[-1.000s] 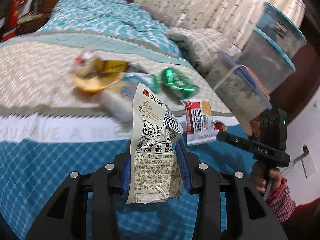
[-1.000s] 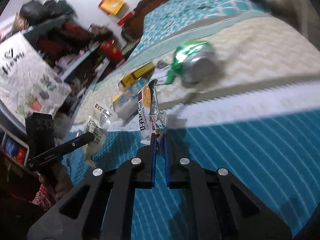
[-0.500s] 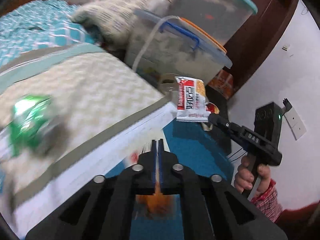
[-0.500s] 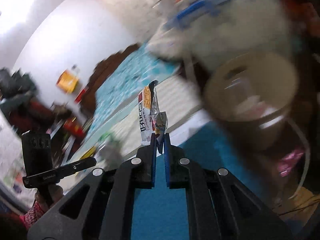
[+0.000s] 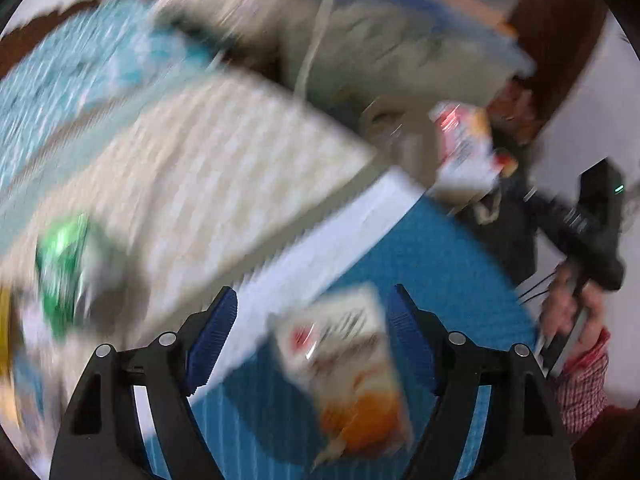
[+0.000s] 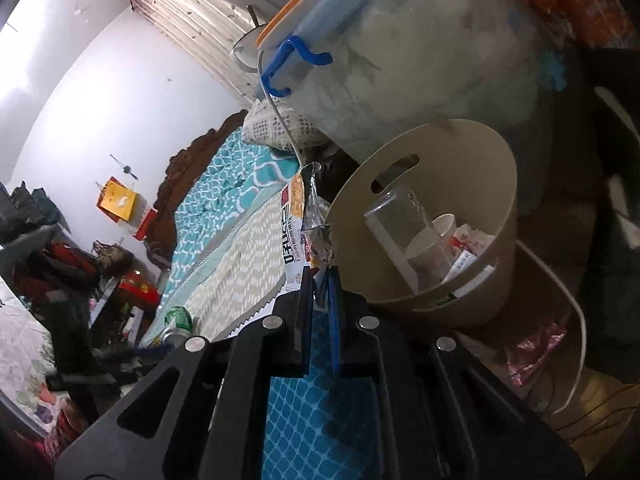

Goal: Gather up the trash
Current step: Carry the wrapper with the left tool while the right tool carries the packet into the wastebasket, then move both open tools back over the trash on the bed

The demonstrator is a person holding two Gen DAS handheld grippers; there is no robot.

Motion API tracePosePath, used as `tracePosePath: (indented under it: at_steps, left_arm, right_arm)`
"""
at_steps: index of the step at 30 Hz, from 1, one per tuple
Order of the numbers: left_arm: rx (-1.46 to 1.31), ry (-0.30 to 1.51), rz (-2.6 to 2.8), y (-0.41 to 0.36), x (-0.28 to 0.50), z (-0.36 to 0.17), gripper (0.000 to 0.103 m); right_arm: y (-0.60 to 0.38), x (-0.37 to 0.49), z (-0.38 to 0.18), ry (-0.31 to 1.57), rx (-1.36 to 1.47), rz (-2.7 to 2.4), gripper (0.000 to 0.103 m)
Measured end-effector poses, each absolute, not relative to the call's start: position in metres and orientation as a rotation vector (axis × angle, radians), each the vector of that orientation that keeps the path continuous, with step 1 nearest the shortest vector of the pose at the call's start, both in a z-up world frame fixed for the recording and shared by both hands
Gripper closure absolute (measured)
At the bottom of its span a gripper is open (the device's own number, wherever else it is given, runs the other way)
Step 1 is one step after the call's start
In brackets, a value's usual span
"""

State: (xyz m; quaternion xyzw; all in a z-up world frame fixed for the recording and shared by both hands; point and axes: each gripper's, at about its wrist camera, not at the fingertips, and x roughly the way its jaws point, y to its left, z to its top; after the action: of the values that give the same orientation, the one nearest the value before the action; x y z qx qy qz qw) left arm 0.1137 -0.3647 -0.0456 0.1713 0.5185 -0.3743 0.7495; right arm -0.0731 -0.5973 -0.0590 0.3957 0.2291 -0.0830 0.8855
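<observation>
Now, the step in hand: bring each wrapper over the bin and let it go there.
Right wrapper: the red and white snack wrapper stands up from the right gripper, whose jaws are pinched narrow on its lower end; it is just beside the near rim of the bin.
Left wrapper: the white and orange packet is between the blue pads of the left gripper. The jaws are opening, and the pads seem not to press it. It is blurred, over the blue corner of the bed.
Bin: the beige bin stands at the bed's corner, with a clear cup and papers already inside.
Advice: I think the right wrapper must pass over the rim before release. The left packet looks released short of the bin, so it may need a new pick.
Left over: the green can lies on the bed.
</observation>
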Motion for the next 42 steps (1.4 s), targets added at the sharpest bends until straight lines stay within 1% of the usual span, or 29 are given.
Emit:
tracePosePath:
  at_steps: [3, 4, 5, 6, 7, 10, 14, 17, 20, 21, 22, 23, 24, 25, 26, 27, 28, 29, 30, 31, 34, 37, 42]
  left_arm:
    - [0.322, 1.264, -0.780, -0.348, 0.103, -0.067, 0.029]
    - [0.319, 1.278, -0.773, -0.348, 0.099, -0.073, 0.034]
    - [0.328, 1.279, -0.758, -0.350, 0.094, -0.078, 0.047]
    - [0.359, 1.216, -0.751, -0.353, 0.087, -0.077, 0.070]
    - [0.355, 1.206, -0.799, -0.358, 0.083, -0.076, 0.085]
    - [0.375, 1.163, -0.802, -0.371, 0.083, -0.067, 0.088]
    - [0.332, 1.149, -0.888, -0.402, 0.096, -0.048, 0.089]
    - [0.333, 1.082, -0.982, -0.452, 0.103, -0.034, 0.089]
    - [0.325, 1.067, -1.052, -0.509, 0.112, -0.033, 0.088]
    - [0.336, 1.046, -1.050, -0.528, 0.115, -0.034, 0.088]
    - [0.355, 1.020, -1.047, -0.546, 0.117, -0.037, 0.087]
    - [0.371, 1.014, -1.046, -0.561, 0.119, -0.043, 0.084]
    - [0.382, 1.029, -1.041, -0.571, 0.121, -0.048, 0.077]
    - [0.397, 1.057, -1.020, -0.582, 0.124, -0.056, 0.055]
    - [0.403, 1.065, -1.001, -0.588, 0.125, -0.060, 0.049]
    - [0.402, 1.065, -0.989, -0.593, 0.126, -0.062, 0.049]
    - [0.401, 1.061, -0.997, -0.596, 0.125, -0.061, 0.049]
    - [0.400, 1.057, -0.998, -0.595, 0.124, -0.058, 0.049]
    - [0.388, 1.049, -0.998, -0.592, 0.123, -0.053, 0.049]
    - [0.366, 1.035, -1.014, -0.586, 0.121, -0.046, 0.049]
    - [0.340, 0.965, -1.043, -0.566, 0.110, -0.025, 0.049]
    - [0.291, 0.917, -1.084, -0.528, 0.097, -0.003, 0.049]
    - [0.270, 0.831, -1.107, -0.451, 0.073, 0.019, 0.049]
  right_arm:
    - [-0.602, -0.071, -0.056, 0.470, 0.817, -0.152, 0.094]
    - [-0.603, -0.070, -0.055, 0.467, 0.813, -0.148, 0.094]
    - [-0.605, -0.069, -0.054, 0.463, 0.809, -0.144, 0.094]
    - [-0.606, -0.068, -0.053, 0.461, 0.804, -0.145, 0.094]
    - [-0.608, -0.069, -0.052, 0.456, 0.796, -0.149, 0.094]
    - [-0.617, -0.073, -0.053, 0.444, 0.798, -0.165, 0.094]
    - [-0.637, -0.087, -0.052, 0.426, 0.792, -0.263, 0.094]
    - [-0.648, -0.095, -0.056, 0.437, 0.767, -0.352, 0.094]
    - [-0.653, -0.094, -0.064, 0.483, 0.755, -0.403, 0.094]
    - [-0.653, -0.092, -0.067, 0.498, 0.754, -0.411, 0.093]
    - [-0.654, -0.090, -0.070, 0.520, 0.755, -0.419, 0.090]
    - [-0.656, -0.086, -0.075, 0.542, 0.763, -0.423, 0.090]
    - [-0.658, -0.082, -0.078, 0.559, 0.774, -0.422, 0.089]
    - [-0.659, -0.078, -0.081, 0.578, 0.792, -0.410, 0.089]
    - [-0.659, -0.077, -0.083, 0.582, 0.815, -0.400, 0.087]
    - [-0.659, -0.078, -0.083, 0.575, 0.830, -0.399, 0.075]
    - [-0.657, -0.081, -0.080, 0.556, 0.833, -0.407, 0.053]
    - [-0.654, -0.084, -0.074, 0.530, 0.823, -0.425, 0.038]
    - [-0.653, -0.087, -0.070, 0.511, 0.807, -0.453, 0.032]
    - [-0.648, -0.091, -0.061, 0.478, 0.775, -0.466, 0.034]
    - [-0.638, -0.097, -0.046, 0.438, 0.755, -0.472, 0.035]
    - [-0.623, -0.096, -0.030, 0.405, 0.761, -0.433, 0.035]
    - [-0.575, -0.077, -0.010, 0.422, 0.691, -0.314, 0.038]
